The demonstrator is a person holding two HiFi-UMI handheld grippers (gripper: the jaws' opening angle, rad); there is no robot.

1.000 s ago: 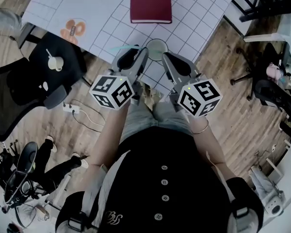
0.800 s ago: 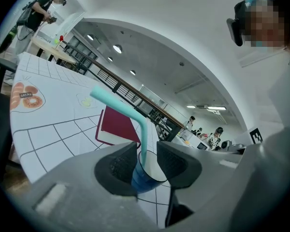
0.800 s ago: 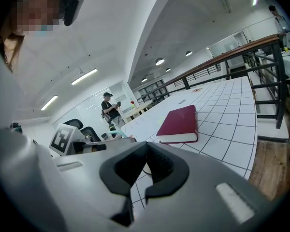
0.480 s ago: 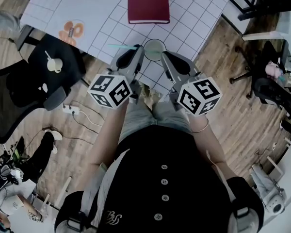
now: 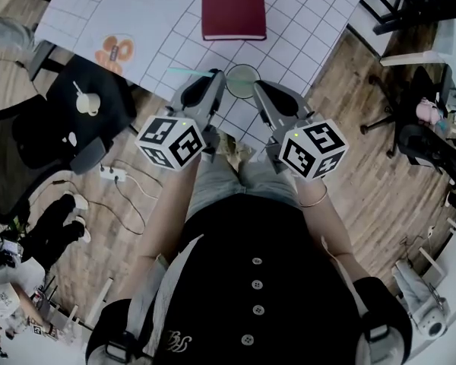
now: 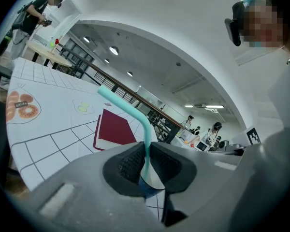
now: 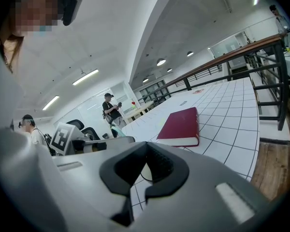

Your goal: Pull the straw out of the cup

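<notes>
Left gripper view is the clearest one here: the left gripper has just been closing its jaws, and now they're clamped on the straw, with the ribbed black rubber pads squeezing it from both sides. The straw is a smooth teal plastic bendy one. It goes straight up out of the pads, then kinks at the elbow and slants off to the upper left. Right under the pinch you can see a slice of the cup, pale inside with a darker bluish edge, so the straw's lower end is down in it. In the head view the cup is a round, see-through thing with a thin rim, sitting near the front edge of the table. The table has a white cloth with a dark grid of squares and a donut print on it. Just behind the cup lies a flat maroon hardcover book. The right gripper comes at the cup from the right side. In the right gripper view its jaws are pinched nearly together with the thin pale wall of the cup between the pads, so it looks like it's gripping the cup. Both gripper bodies are smooth grey plastic, each carrying a white cube with black square markers.
</notes>
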